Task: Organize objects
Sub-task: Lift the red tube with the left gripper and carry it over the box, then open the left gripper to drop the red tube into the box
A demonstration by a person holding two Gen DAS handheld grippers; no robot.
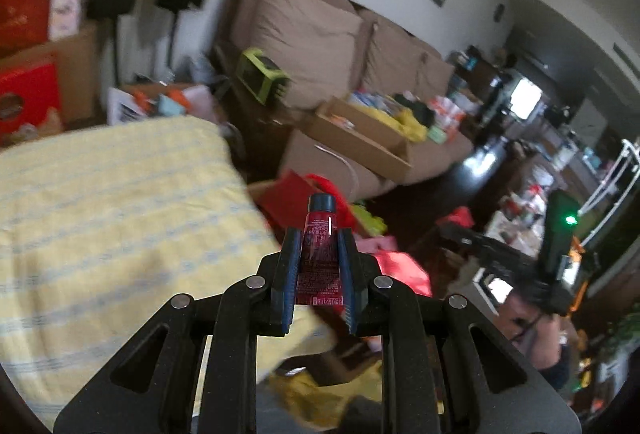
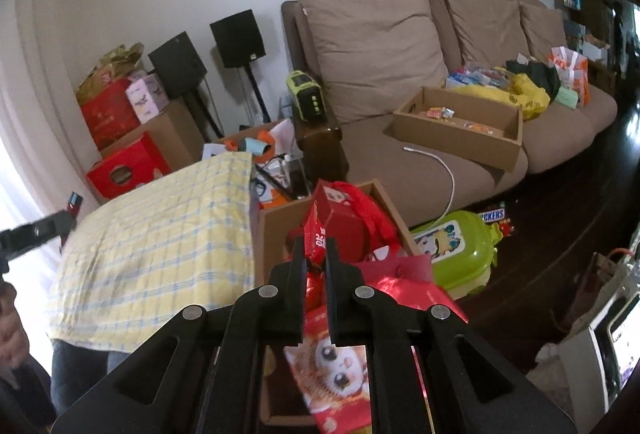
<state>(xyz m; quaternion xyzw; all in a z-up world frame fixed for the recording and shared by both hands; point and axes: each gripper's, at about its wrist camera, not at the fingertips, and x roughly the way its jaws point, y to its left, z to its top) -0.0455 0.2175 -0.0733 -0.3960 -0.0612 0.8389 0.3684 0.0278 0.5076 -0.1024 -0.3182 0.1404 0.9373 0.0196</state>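
My left claw point(image 1: 319, 254) is clamped on a small red tube point(image 1: 319, 258) with a dark blue cap pointing away from me; its sides carry fine print too small for me to read, and a white strip with red characters runs along its crimped end. It hangs in the air just off the corner of the yellow checked cloth point(image 1: 112, 202). My right claw point(image 2: 315, 254) is narrow, pinching a shiny red wrapper point(image 2: 316, 240) with white characters, above the cardboard box point(image 2: 272, 230) beside that cloth. In the box lie a red bag point(image 2: 360, 210) and a red packet with a cartoon face point(image 2: 340, 366). Right of the box, on the floor, a wrapper reads "SNICKERS" point(image 2: 493, 215).
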